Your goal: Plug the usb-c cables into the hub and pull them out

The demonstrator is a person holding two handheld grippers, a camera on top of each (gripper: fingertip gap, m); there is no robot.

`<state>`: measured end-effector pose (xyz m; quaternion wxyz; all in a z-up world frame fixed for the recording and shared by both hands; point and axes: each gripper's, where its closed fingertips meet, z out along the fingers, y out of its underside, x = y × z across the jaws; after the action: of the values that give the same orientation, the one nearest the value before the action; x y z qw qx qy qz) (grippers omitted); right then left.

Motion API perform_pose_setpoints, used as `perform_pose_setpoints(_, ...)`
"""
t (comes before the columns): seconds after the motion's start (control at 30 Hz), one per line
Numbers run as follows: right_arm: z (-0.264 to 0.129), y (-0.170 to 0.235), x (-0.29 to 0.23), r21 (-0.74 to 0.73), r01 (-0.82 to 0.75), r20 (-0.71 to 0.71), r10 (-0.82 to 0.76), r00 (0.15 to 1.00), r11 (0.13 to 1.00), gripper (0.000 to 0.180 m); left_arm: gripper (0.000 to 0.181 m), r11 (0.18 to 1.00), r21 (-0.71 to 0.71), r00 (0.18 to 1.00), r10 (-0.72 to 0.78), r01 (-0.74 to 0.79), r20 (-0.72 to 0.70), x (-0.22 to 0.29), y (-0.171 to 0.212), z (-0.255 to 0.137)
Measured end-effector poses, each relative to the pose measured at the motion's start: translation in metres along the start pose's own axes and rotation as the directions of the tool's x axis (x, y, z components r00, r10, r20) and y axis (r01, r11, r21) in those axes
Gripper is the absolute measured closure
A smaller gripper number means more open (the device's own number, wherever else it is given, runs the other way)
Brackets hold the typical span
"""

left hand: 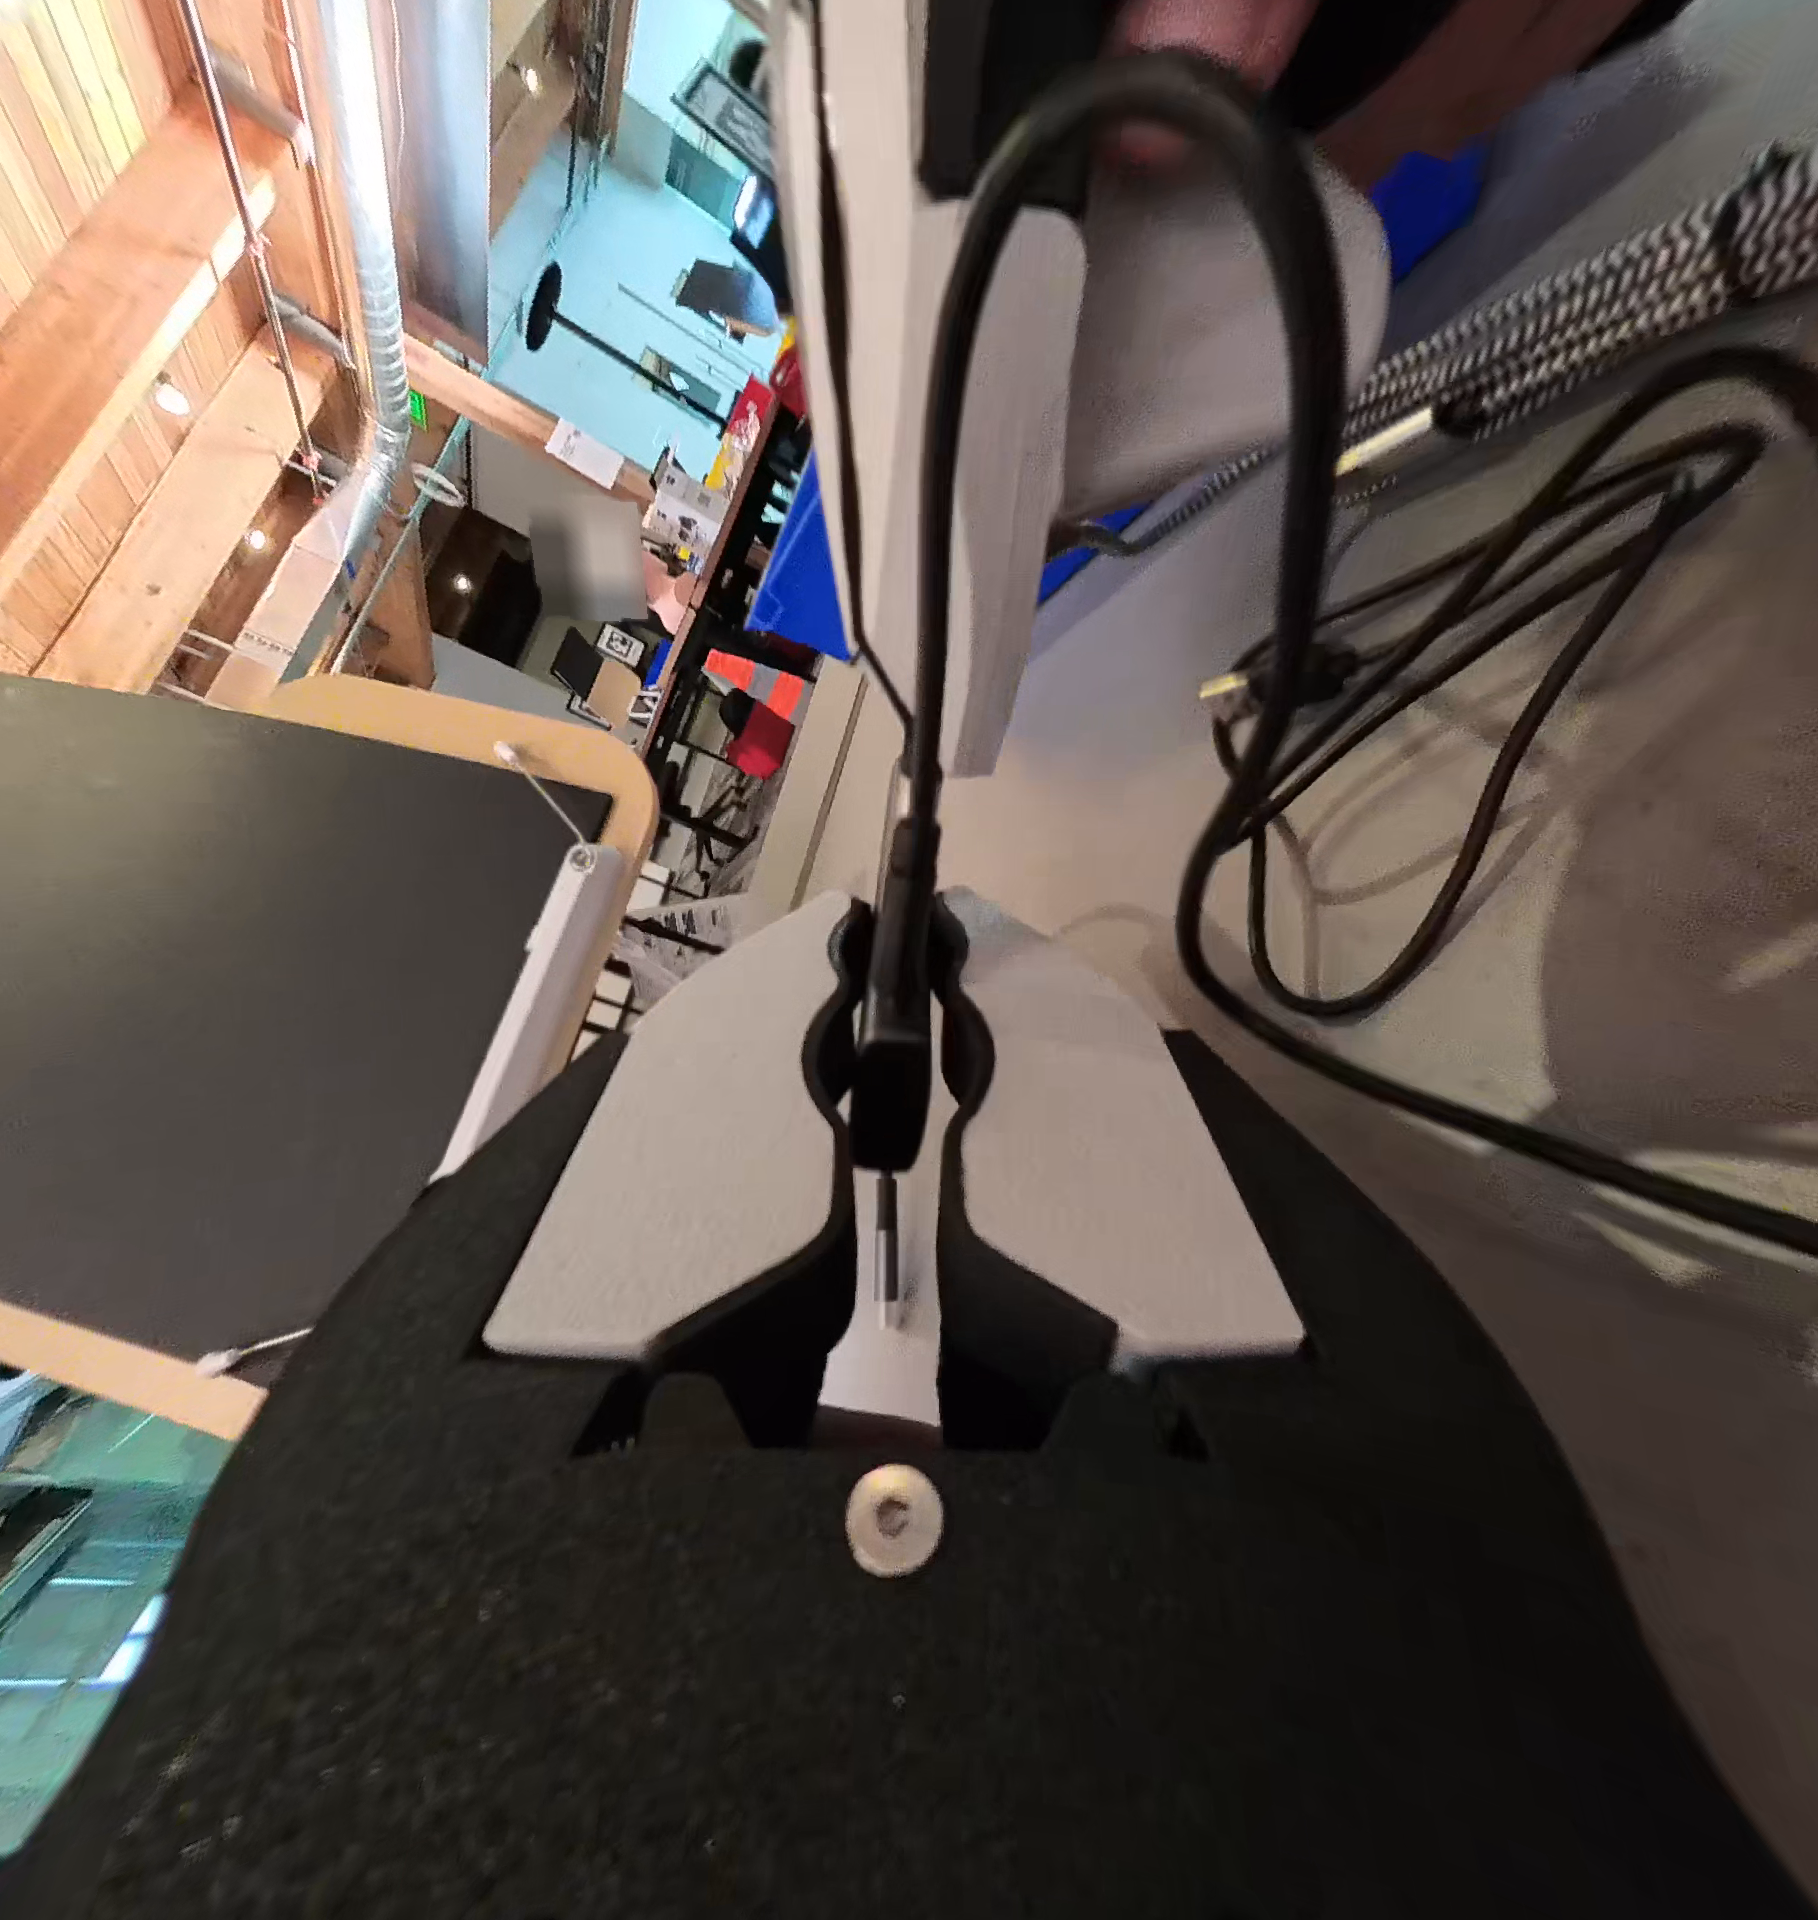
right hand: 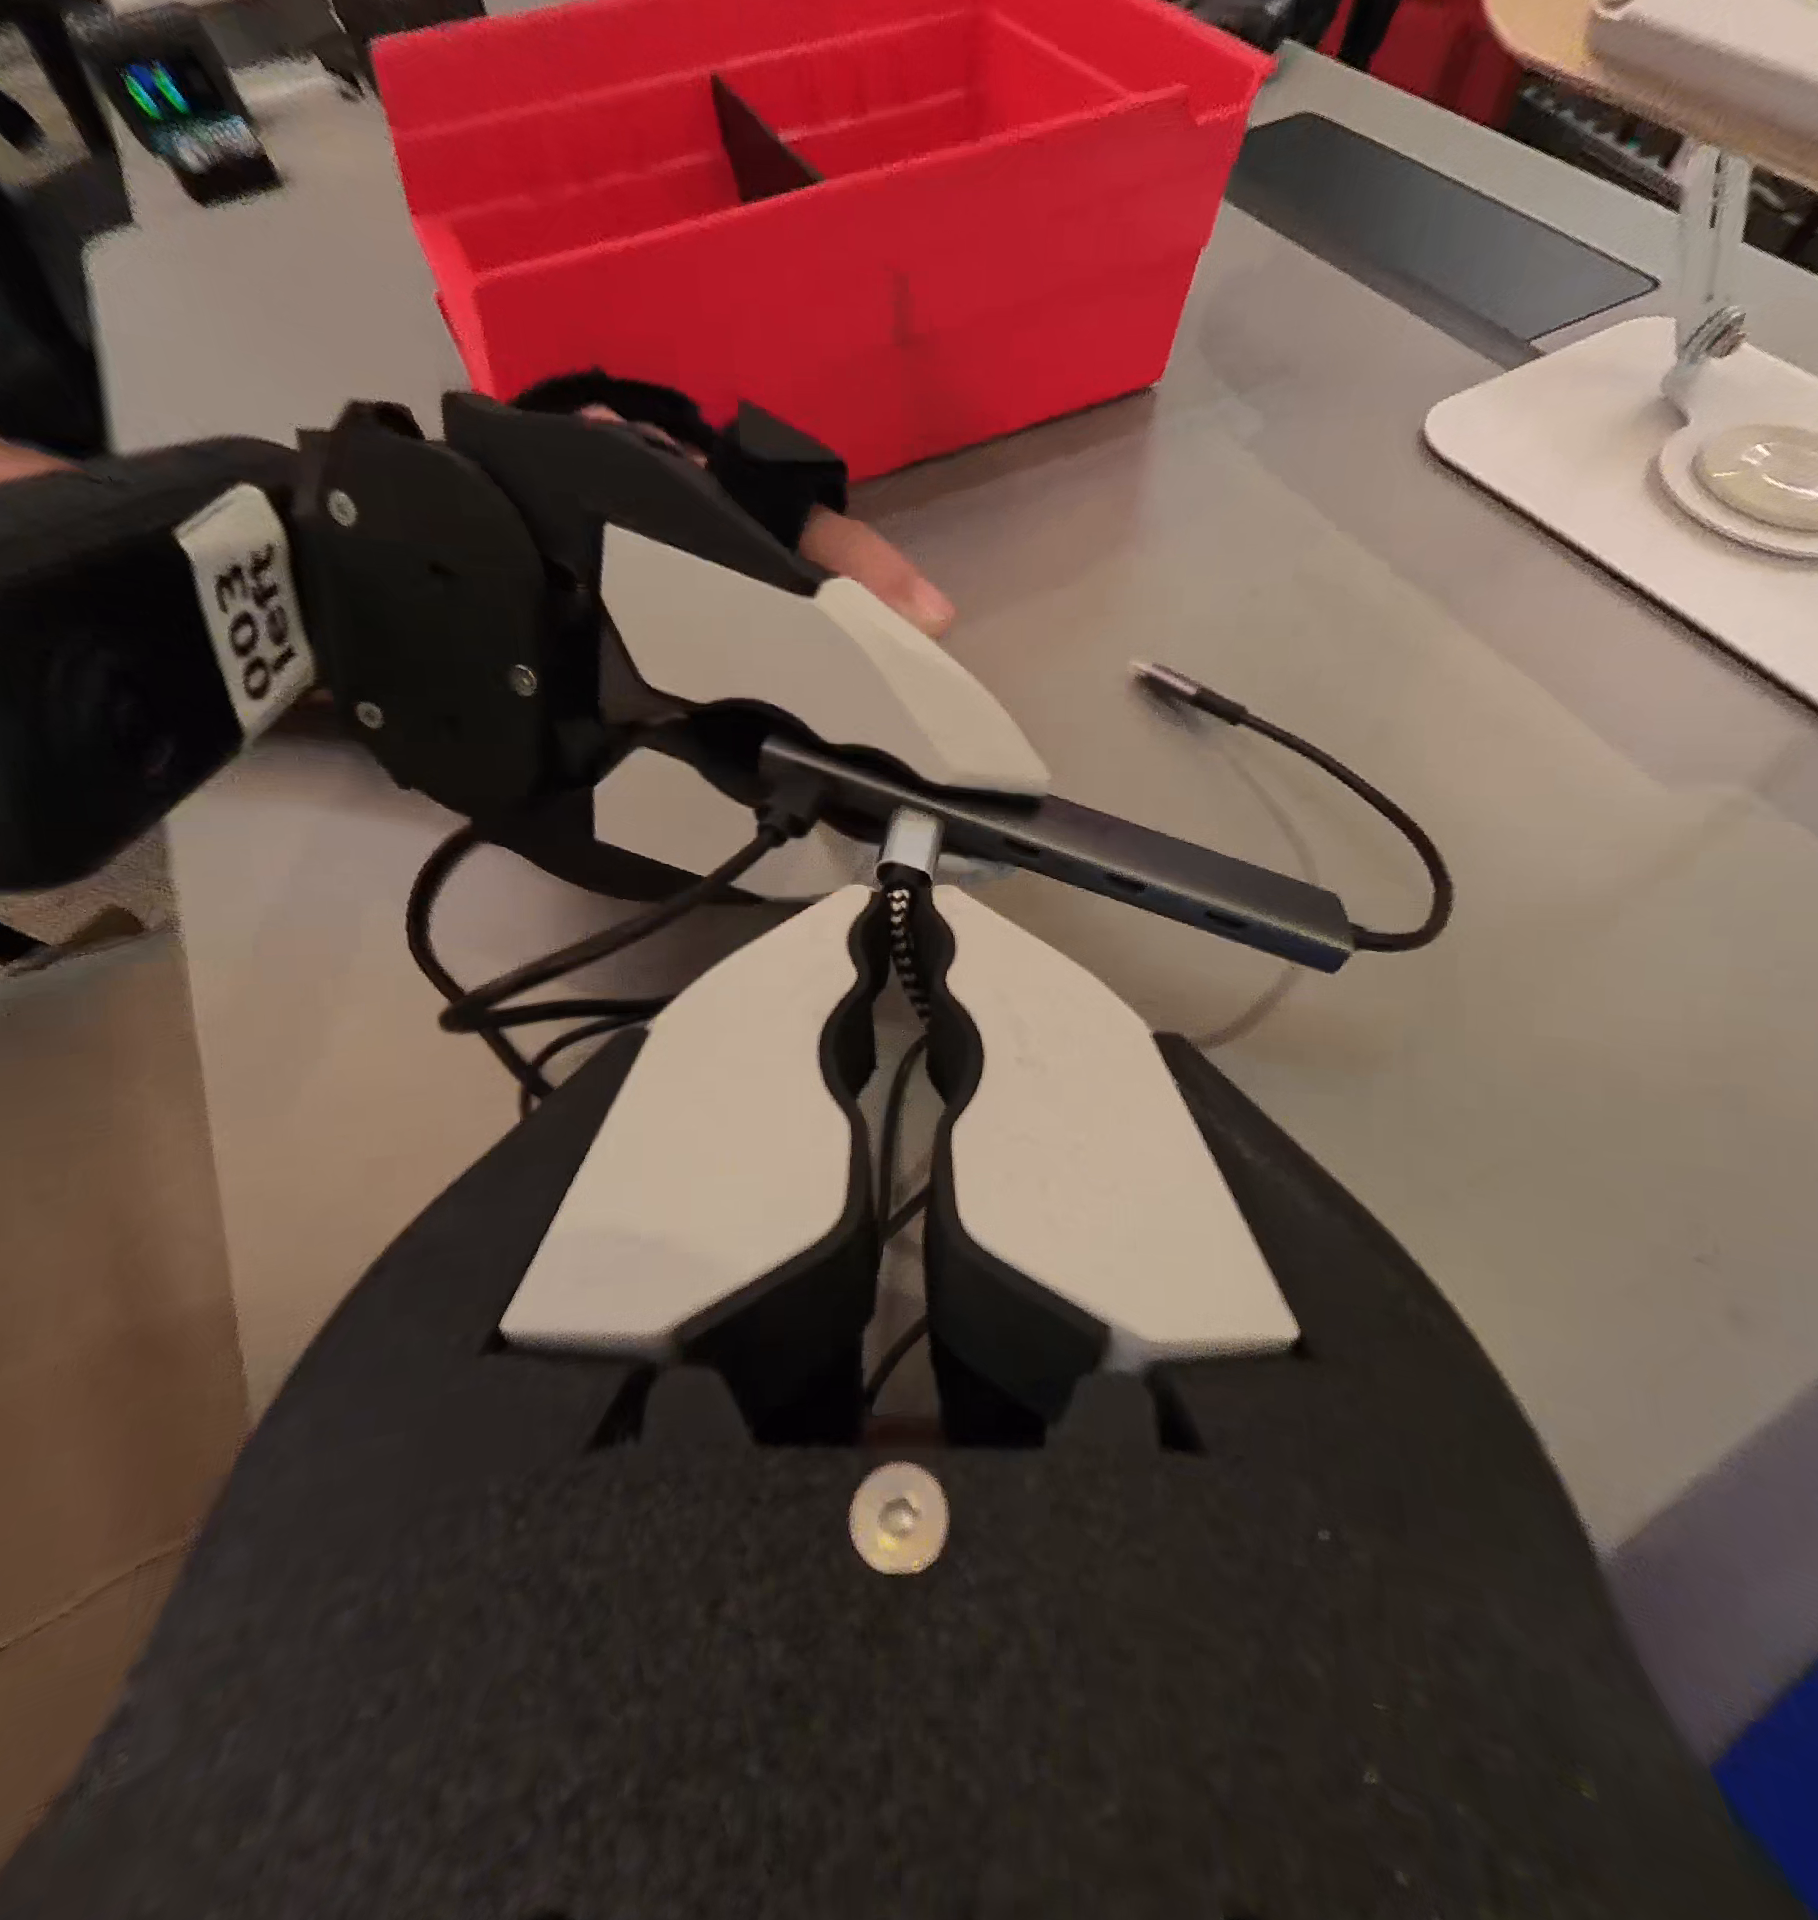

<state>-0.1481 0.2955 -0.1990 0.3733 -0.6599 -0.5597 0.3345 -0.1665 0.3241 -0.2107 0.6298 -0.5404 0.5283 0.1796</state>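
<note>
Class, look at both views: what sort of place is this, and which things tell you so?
Probably an open workshop or lab. A grey worktable holds a red parts bin and a hub with cables; exposed metal ducting runs under a wooden ceiling.

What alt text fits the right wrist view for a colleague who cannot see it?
The right hand-held gripper pinches a braided cable whose silver plug meets the grey hub. The left hand-held gripper clamps the hub above a grey table; a red bin stands behind.
</note>
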Motion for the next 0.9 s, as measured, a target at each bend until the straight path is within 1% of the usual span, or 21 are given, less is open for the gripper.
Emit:
perform_pose_setpoints(0.07,0.004,0.001,0.0,-0.048,0.043,-0.057,-0.046,0.997,0.998,0.176,0.171,1.0,-0.022,1.0,0.013,-0.014,-0.02,0.003,0.005,0.0)
perform_pose_setpoints(0.13,0.006,0.0,-0.001,-0.068,0.06,-0.094,-0.067,0.993,0.996,0.176,0.171,0.999,-0.041,0.999,-0.019,0.017,-0.046,0.005,0.007,0.0)
perform_pose_setpoints(0.3,0.012,-0.003,-0.001,-0.06,0.006,-0.14,-0.015,0.99,0.998,0.176,0.172,0.998,-0.059,1.0,-0.01,0.008,-0.028,0.005,0.011,0.0)
perform_pose_setpoints(0.4,0.021,0.004,-0.003,-0.097,0.006,-0.179,-0.023,0.984,0.995,0.176,0.172,0.994,-0.097,0.998,0.047,-0.05,-0.033,0.012,0.018,0.001)
perform_pose_setpoints(0.5,0.022,0.001,-0.001,-0.073,0.002,-0.257,-0.021,0.966,0.997,0.176,0.172,0.994,-0.107,1.0,-0.002,0.0,-0.013,0.005,0.02,0.002)
perform_pose_setpoints(0.57,0.02,-0.002,0.0,-0.064,-0.005,-0.287,-0.014,0.958,0.998,0.176,0.172,0.995,-0.098,1.0,-0.004,0.003,-0.01,0.003,0.018,0.002)
perform_pose_setpoints(0.63,0.016,-0.007,-0.001,-0.033,-0.004,-0.273,-0.005,0.962,0.999,0.176,0.171,0.998,-0.044,0.999,-0.035,0.034,-0.007,-0.004,0.014,0.0)
perform_pose_setpoints(0.7,0.013,-0.01,-0.001,-0.023,-0.019,-0.229,0.014,0.973,1.0,0.176,0.171,0.998,-0.002,0.998,-0.058,0.058,-0.013,-0.005,0.011,-0.001)
perform_pose_setpoints(0.8,0.013,-0.01,0.0,0.003,-0.045,-0.198,0.045,0.979,0.999,0.176,0.171,0.999,-0.003,0.999,-0.045,0.045,0.004,-0.005,0.011,-0.001)
perform_pose_setpoints(0.9,0.015,-0.009,0.003,0.025,-0.054,-0.22,0.059,0.974,0.998,0.172,0.171,0.998,-0.048,0.999,-0.042,0.041,-0.024,-0.002,0.017,0.001)
